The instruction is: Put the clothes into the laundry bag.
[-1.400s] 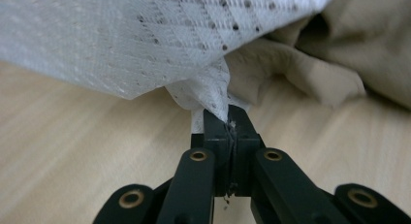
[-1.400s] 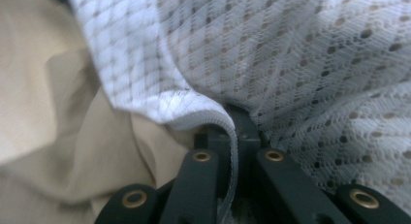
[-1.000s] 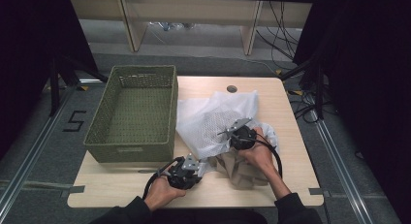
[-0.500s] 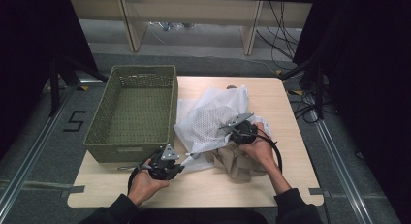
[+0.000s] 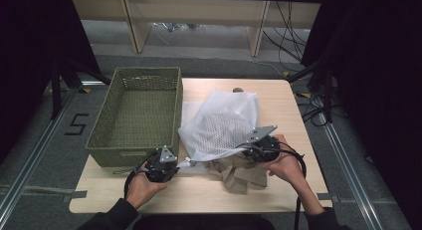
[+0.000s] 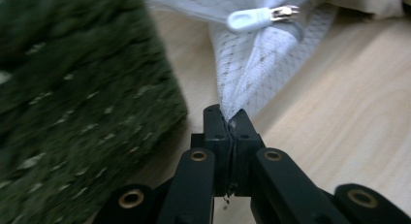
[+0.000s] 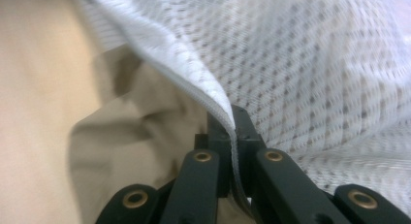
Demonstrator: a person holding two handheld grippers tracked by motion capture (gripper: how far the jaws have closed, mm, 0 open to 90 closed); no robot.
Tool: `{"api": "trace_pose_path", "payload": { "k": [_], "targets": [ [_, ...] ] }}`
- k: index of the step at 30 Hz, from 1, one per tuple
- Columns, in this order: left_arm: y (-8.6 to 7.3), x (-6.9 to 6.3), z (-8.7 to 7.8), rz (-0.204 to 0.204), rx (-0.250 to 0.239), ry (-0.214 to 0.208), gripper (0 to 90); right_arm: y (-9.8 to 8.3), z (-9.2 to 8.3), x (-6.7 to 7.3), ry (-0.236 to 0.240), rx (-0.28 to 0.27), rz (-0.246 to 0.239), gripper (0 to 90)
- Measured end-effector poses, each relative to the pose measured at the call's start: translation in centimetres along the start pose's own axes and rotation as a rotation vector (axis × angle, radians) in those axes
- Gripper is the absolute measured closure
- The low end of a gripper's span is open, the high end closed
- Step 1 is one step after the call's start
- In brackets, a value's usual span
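Mesh bag (image 5: pixel 219 125): white netted laundry bag, centre of the high view, lying on the table and lifted at its lower edge between the two grippers
Zip pull (image 6: pixel 261 15): white tab with metal slider, top centre of the left gripper view, on the bag's seam
Beige cloth (image 5: pixel 244 172): crumpled tan fabric, lower centre-right of the high view, partly under the bag's lower edge
Left gripper (image 5: pixel 161 165): lower left of centre in the high view, held in the person's left hand just below the basket's near corner; jaws pinched tight on a gathered corner of the mesh bag
Right gripper (image 5: pixel 261 148): right of centre in the high view, held in the person's right hand above the beige cloth; jaws clamped together on the bag's hemmed edge
Basket (image 5: pixel 112 140): olive-green woven bin, left half of the high view, standing on the table just beside the bag
Table (image 5: pixel 278 95): light wooden top, middle of the high view
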State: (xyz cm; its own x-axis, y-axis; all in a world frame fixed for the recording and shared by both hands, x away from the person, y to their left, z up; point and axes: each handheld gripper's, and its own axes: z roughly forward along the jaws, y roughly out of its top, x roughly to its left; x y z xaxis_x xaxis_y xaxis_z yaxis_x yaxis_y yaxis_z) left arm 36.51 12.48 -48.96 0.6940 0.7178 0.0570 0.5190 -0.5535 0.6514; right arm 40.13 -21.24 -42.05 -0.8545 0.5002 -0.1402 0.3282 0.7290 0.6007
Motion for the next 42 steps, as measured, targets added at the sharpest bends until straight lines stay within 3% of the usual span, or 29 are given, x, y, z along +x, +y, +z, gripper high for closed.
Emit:
{"api": "trace_pose_path", "payload": {
  "k": [4, 5, 8, 10, 13, 15, 17, 20, 22, 24, 25, 26, 29, 31, 32, 35, 36, 38, 40, 42],
  "targets": [
    [0.3, 0.3, -0.2, 0.003, -0.012, 0.037, 88.1, 0.3, -1.0, 1.2, 0.051, -0.026, -0.021, 90.0],
    [0.3, 0.4, -0.1, -0.018, -0.025, 0.036, 88.0, 0.5, -1.3, 1.4, 0.058, -0.031, -0.032, 90.0],
    [0.1, 0.3, -0.1, -0.019, -0.017, 0.033, 86.8, 0.6, -1.5, 1.7, 0.077, -0.030, -0.012, 90.0],
    [0.0, 0.0, -0.2, -0.045, -0.020, 0.031, 82.8, 0.5, -1.1, 1.5, 0.071, -0.030, -0.019, 90.0],
    [0.0, -1.0, -1.3, -0.069, -0.029, -0.016, 76.3, 0.3, -0.7, 1.1, 0.068, -0.021, -0.006, 90.0],
    [0.0, -2.2, -2.3, -0.080, -0.036, -0.042, 65.6, 0.2, -0.6, 0.8, 0.062, -0.027, -0.003, 90.0],
    [0.1, -3.8, -3.0, -0.095, -0.060, -0.082, 57.6, 0.3, -0.5, 0.7, 0.060, -0.026, 0.013, 90.0],
    [0.7, -6.8, -2.8, -0.078, -0.085, -0.169, 46.5, 0.5, -0.5, 0.6, 0.057, -0.026, 0.008, 90.0],
    [1.4, -8.6, -1.8, -0.075, -0.060, -0.224, 40.9, 0.7, -0.4, 0.7, 0.049, -0.033, 0.005, 90.0],
    [2.4, -10.1, -0.4, -0.039, -0.076, -0.214, 34.6, 0.9, -0.5, 0.8, 0.065, -0.030, 0.005, 90.0],
    [3.0, -10.8, 0.5, -0.039, -0.072, -0.249, 33.5, 1.0, -0.5, 0.8, 0.055, -0.026, 0.016, 90.0],
    [3.6, -11.1, 1.4, -0.007, -0.060, -0.251, 30.6, 1.0, -0.5, 0.8, 0.051, -0.028, 0.014, 90.0],
    [5.0, -12.3, 3.8, -0.064, -0.043, -0.261, 23.8, 1.1, -0.4, 0.8, 0.057, -0.034, -0.006, 90.0],
    [5.7, -12.9, 5.1, -0.057, -0.040, -0.240, 21.9, 1.0, -0.6, 0.7, 0.045, -0.033, 0.013, 90.0],
    [6.1, -13.0, 5.7, -0.062, -0.036, -0.225, 21.1, 1.0, -0.6, 0.4, 0.045, -0.029, -0.007, 90.0],
    [7.0, -13.3, 7.4, -0.073, -0.063, -0.155, 17.9, 0.9, -0.7, 0.5, 0.067, -0.024, 0.006, 90.0],
    [7.3, -13.1, 7.9, -0.054, -0.077, -0.133, 22.6, 0.9, -0.7, 0.5, 0.066, -0.026, 0.005, 90.0],
    [7.5, -12.8, 8.7, -0.002, -0.116, -0.094, 48.3, 0.9, -0.6, 0.5, 0.048, -0.032, 0.001, 90.0],
    [7.8, -12.3, 8.9, 0.015, -0.158, -0.059, 71.2, 0.9, -0.8, 0.6, 0.052, -0.034, 0.005, 90.0],
    [8.2, -11.7, 8.6, 0.003, -0.197, -0.027, 80.9, 0.9, -1.0, 0.4, 0.041, -0.041, 0.005, 90.0]
  ]
}}
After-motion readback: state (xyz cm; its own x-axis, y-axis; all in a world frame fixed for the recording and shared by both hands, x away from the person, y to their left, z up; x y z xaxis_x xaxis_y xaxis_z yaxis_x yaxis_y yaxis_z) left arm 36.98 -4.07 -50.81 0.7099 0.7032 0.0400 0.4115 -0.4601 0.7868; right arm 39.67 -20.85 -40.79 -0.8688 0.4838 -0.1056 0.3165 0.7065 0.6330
